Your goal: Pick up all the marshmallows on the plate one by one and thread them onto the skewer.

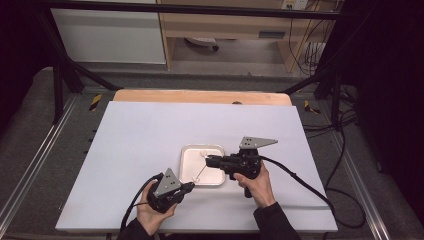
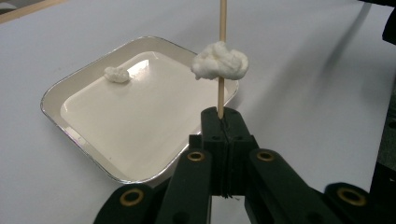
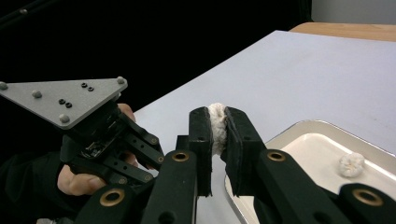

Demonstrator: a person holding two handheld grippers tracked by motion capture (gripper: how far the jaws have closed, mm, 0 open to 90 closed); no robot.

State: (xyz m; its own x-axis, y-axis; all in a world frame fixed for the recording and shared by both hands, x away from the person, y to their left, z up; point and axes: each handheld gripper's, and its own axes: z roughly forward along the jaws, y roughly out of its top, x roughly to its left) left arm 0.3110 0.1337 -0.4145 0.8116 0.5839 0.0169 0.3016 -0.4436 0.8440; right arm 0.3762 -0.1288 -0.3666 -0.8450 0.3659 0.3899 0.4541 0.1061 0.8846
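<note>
Clearly the left gripper [image 2: 222,122] is clamped on a thin wooden skewer [image 2: 222,28], and the right gripper [image 3: 218,128] squeezes a white cotton wad [image 3: 217,126] threaded on it, above the near edge of the metal tray [image 2: 70,135]. Another wad [image 2: 116,74] lies in the tray's far corner. Cotton looks light and squashy; pinch its middle. The skewer seems stiff but snappable.

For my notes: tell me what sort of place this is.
Probably a lab or workshop set up for recording: a white work table inside a black metal frame, loose cables on the floor, and bare wooden shelving behind.
</note>
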